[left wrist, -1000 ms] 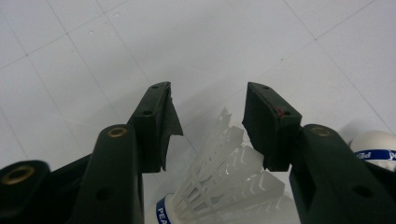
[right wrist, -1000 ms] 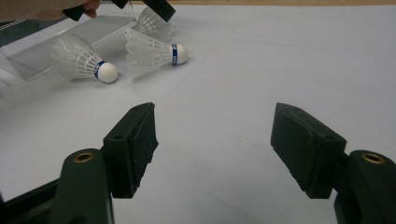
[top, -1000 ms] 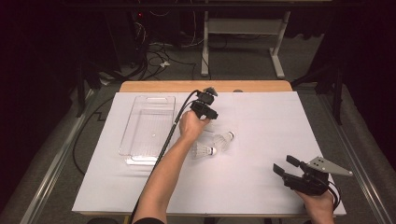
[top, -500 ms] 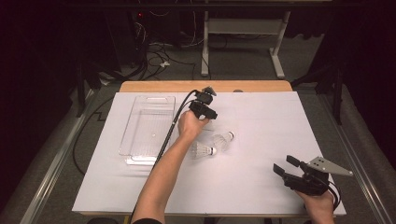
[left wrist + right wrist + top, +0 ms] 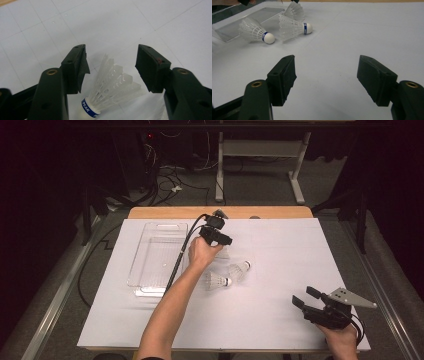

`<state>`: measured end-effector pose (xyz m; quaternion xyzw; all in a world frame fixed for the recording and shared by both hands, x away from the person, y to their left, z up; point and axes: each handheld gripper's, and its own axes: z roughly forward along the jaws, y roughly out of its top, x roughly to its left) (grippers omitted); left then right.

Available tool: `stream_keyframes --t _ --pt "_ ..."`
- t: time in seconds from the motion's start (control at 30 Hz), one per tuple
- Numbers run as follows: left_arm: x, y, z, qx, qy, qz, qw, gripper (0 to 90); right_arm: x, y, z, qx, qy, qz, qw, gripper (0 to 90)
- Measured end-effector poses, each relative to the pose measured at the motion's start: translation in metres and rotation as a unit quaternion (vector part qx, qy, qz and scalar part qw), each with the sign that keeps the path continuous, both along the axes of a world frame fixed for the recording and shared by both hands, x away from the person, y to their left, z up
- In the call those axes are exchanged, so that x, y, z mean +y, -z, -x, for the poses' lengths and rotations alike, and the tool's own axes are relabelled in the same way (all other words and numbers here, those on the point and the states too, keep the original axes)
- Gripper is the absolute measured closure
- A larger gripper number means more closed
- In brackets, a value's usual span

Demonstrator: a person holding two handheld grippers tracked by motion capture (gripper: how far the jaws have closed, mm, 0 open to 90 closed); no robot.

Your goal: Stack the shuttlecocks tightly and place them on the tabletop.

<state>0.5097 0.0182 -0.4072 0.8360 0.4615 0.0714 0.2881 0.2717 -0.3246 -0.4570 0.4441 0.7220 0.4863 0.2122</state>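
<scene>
Holding the left gripper beside the clear tray, we have just been opening its jaws; a shuttlecock lies between them, released. The right gripper is open too.

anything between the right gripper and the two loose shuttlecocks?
No. In the right gripper view, bare white table cover separates the right gripper from both shuttlecocks.

A wooden table covered by a white sheet. On the sheet lie a clear plastic tray at the left and, near the middle, three white shuttlecocks: one, another just beside it, a third behind them.
</scene>
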Motion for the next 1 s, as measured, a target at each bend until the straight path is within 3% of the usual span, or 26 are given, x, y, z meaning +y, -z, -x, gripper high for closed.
stream_keyframes --t 0.47,1.0 --pt "0.007 -0.011 0.011 -0.015 0.01 0.018 0.9997 41.9 0.001 0.0 -0.001 0.002 -0.003 0.002 1.0 31.6" --pt "0.017 -0.016 0.026 -0.028 0.019 0.013 0.9993 40.7 0.0 0.001 -0.002 0.003 0.002 0.002 1.0 31.6"
